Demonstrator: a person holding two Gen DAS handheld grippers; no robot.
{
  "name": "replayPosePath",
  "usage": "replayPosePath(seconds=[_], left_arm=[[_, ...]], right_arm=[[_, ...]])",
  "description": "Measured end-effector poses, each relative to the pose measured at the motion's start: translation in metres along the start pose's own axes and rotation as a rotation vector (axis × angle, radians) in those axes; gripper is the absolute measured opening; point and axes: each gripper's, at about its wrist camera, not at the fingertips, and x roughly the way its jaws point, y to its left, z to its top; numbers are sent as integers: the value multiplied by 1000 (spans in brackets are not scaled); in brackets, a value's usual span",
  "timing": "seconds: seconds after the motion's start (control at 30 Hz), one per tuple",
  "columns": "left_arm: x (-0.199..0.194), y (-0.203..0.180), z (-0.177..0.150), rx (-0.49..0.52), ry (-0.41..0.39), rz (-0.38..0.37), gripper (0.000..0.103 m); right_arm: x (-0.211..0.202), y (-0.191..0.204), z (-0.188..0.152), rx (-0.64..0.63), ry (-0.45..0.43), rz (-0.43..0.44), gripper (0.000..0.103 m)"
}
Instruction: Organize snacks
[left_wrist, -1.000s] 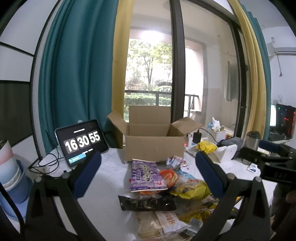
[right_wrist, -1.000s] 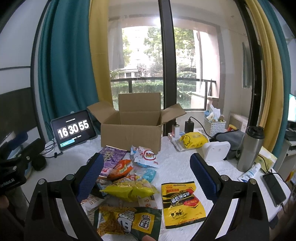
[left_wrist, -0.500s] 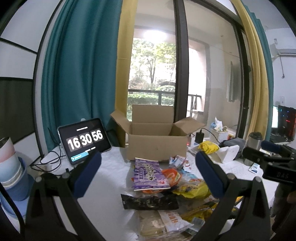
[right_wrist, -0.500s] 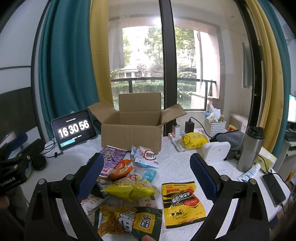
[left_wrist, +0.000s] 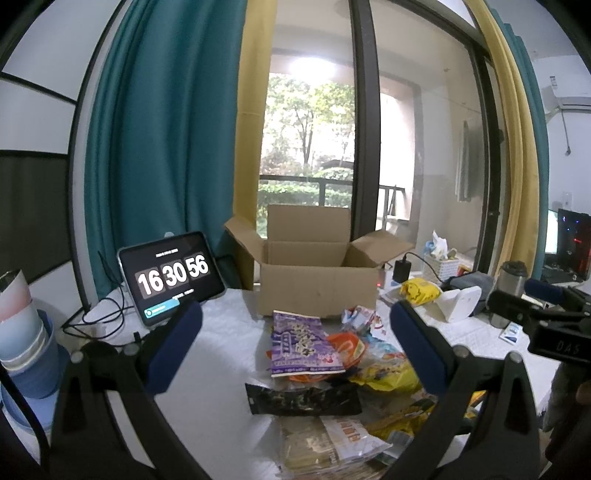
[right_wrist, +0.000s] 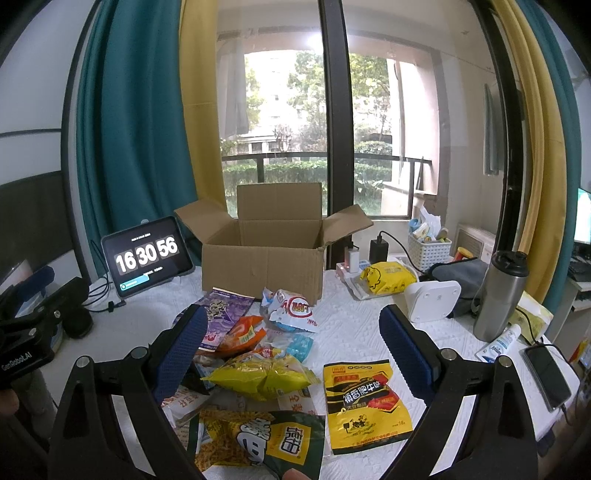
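Note:
An open cardboard box (left_wrist: 317, 291) (right_wrist: 262, 262) stands at the back of the white table. In front of it lies a heap of snack packets: a purple bag (left_wrist: 301, 343) (right_wrist: 218, 314), a black packet (left_wrist: 303, 400), a crumpled yellow bag (right_wrist: 258, 376), a yellow-and-black pouch (right_wrist: 364, 398) and a green-and-yellow bag (right_wrist: 258, 439). My left gripper (left_wrist: 295, 354) hangs open above the heap with nothing between its fingers. My right gripper (right_wrist: 290, 350) is open too, over the yellow bag, holding nothing.
A tablet clock (left_wrist: 171, 275) (right_wrist: 146, 254) leans at the back left with cables beside it. Stacked cups (left_wrist: 22, 339) stand at far left. A steel flask (right_wrist: 502, 295), white device (right_wrist: 432, 301), basket (right_wrist: 428, 251), phone (right_wrist: 546, 376) and yellow wipes pack (right_wrist: 388, 278) crowd the right side.
The left wrist view has shifted slightly, so the box and snacks sit a little more to the right. The clock advanced a second. The right gripper has held still.

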Motion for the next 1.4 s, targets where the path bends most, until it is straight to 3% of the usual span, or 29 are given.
replayPosePath(seconds=[0.9,1.4], left_arm=[[2,12,-8,-26,15,16,103],[36,62,-30,-122,113,100,103]], right_arm=[[3,12,-7,-17,16,6,97],[61,48,2,-74,140,93,97]])
